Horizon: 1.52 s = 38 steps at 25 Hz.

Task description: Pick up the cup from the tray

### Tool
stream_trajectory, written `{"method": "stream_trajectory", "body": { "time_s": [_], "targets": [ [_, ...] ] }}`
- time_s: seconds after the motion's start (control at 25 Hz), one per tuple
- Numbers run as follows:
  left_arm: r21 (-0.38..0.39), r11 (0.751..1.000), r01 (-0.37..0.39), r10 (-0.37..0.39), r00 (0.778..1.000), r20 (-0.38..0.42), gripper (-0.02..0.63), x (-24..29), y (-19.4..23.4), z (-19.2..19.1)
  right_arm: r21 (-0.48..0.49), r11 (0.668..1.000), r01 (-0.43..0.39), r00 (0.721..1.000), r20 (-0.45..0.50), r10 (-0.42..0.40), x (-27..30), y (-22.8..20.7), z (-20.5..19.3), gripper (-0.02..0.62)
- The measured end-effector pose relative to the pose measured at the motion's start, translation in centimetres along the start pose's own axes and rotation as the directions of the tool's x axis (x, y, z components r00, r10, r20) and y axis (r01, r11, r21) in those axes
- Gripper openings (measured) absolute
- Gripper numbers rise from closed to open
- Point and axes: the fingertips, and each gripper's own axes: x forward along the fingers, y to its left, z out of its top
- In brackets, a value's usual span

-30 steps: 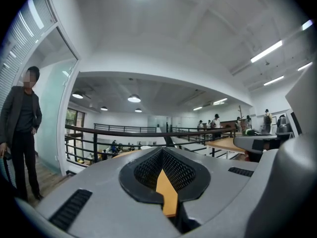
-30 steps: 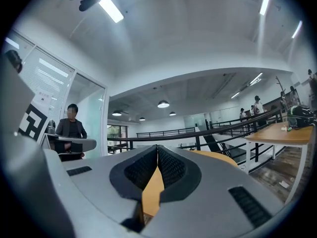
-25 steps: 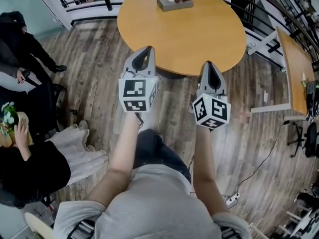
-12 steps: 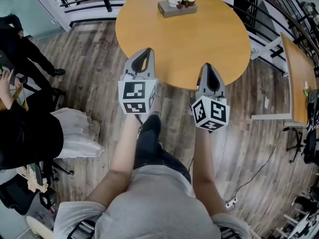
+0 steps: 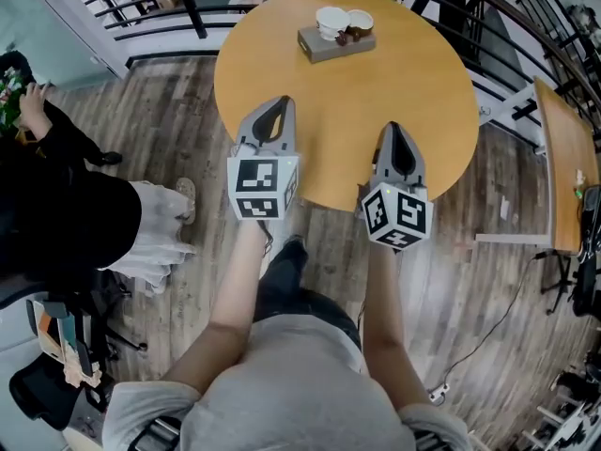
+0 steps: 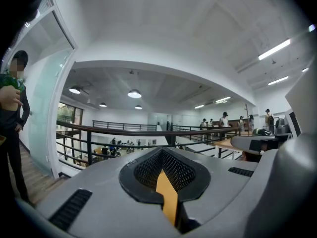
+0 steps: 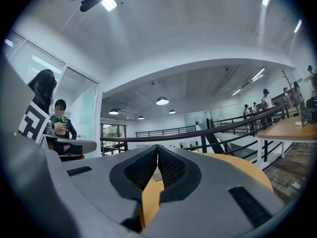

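While held over the near edge of the round worktop, left tongs and right tongs are both closed, nothing gripped. White cup sits on the grey tray at top centre, second cup just beside it, well apart from both tongs

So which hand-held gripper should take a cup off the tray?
Left, narrowly: the left hand-held gripper sits further over the table, nearer the white cup, than the right hand-held gripper. Both shut.
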Motion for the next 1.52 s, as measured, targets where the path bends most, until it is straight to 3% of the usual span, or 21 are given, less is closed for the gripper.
{"method": "stream_trajectory", "body": {
  "time_s": [0.76, 1.52],
  "targets": [
    [-0.014, 1.000, 0.027, -0.028, 0.999, -0.044, 0.008, 9.9, 2.9, -1.0, -0.002, 1.000, 0.022, 0.998, -0.056, -0.022, 9.7, -2.4, -2.0, 0.008],
    [-0.028, 0.996, -0.087, 0.085, 0.994, -0.068, 0.008, 21.9, 4.0, -1.5, -0.016, 0.995, -0.094, 0.989, -0.119, 0.091, 23.1, -8.4, -4.2, 0.008]
  ]
}}
